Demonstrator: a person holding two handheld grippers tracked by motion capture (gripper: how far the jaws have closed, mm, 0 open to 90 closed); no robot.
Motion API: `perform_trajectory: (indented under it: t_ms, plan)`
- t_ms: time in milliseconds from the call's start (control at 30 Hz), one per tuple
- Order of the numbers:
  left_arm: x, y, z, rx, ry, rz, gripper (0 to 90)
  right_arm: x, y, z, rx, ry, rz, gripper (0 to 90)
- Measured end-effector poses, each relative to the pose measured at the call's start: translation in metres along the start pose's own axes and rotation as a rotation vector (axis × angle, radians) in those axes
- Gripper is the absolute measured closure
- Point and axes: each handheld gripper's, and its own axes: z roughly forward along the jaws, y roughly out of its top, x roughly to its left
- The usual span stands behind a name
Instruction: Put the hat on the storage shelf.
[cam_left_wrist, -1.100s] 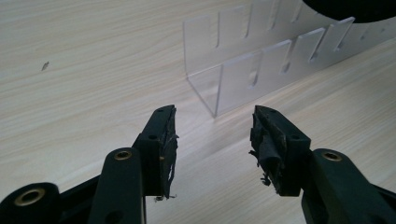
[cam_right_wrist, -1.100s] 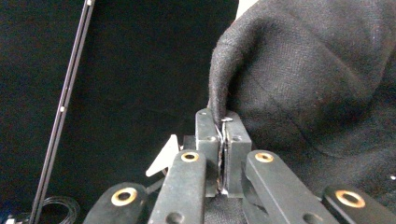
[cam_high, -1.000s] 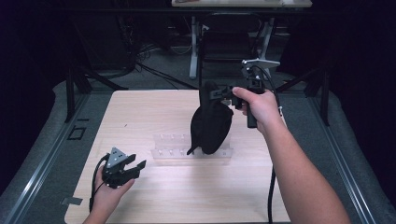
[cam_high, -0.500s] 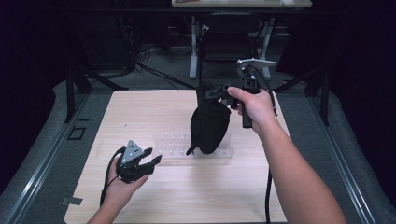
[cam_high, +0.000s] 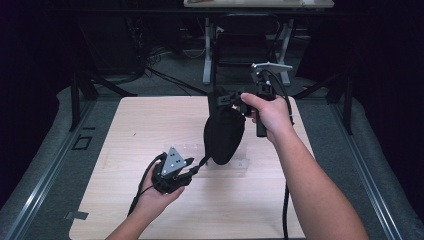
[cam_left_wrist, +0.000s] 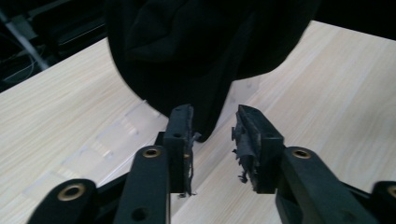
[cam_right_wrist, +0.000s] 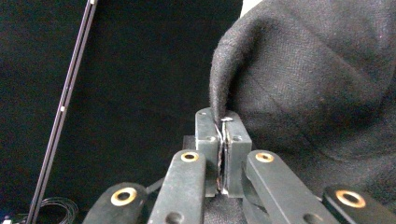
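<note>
2 tools: right tool (cam_high: 227, 98) pinches floppy black cloth (cam_high: 223, 135); we'd grab its 6 o'clock tip with the spread left tool (cam_left_wrist: 212, 140).

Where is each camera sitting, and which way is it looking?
High view: above the person's side, looking forward and down on the table; both forearms, left gripper and right gripper show.
Left gripper view: rides the left gripper, looking between open jaws at the hanging black cloth.
Right gripper view: rides the right gripper, jaws pinching the cloth's edge.
All three share the black cloth.
</note>
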Motion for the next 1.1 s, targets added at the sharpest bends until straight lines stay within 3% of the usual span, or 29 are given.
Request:
perform_trajectory:
  t_ms: [267, 467, 567, 833, 1100]
  plan:
    - [-0.005, 0.007, 0.009, 0.000, -0.001, 0.007, 72.7, 0.000, 0.000, 0.002, -0.007, 0.001, 0.003, 87.9]
    - [-0.005, 0.009, 0.014, 0.001, 0.014, 0.043, 84.1, 0.003, -0.002, 0.005, -0.001, 0.002, -0.004, 87.8]
    - [-0.007, 0.008, 0.013, 0.004, 0.030, 0.076, 85.3, 0.005, -0.002, 0.006, 0.002, -0.005, -0.013, 87.6]
    - [-0.006, 0.007, 0.012, 0.012, 0.041, 0.083, 86.3, 0.007, -0.003, 0.006, 0.010, 0.000, -0.021, 84.4]
    - [-0.007, 0.006, 0.011, 0.019, 0.048, 0.099, 86.5, 0.014, -0.007, -0.004, -0.019, 0.001, -0.050, 83.0]
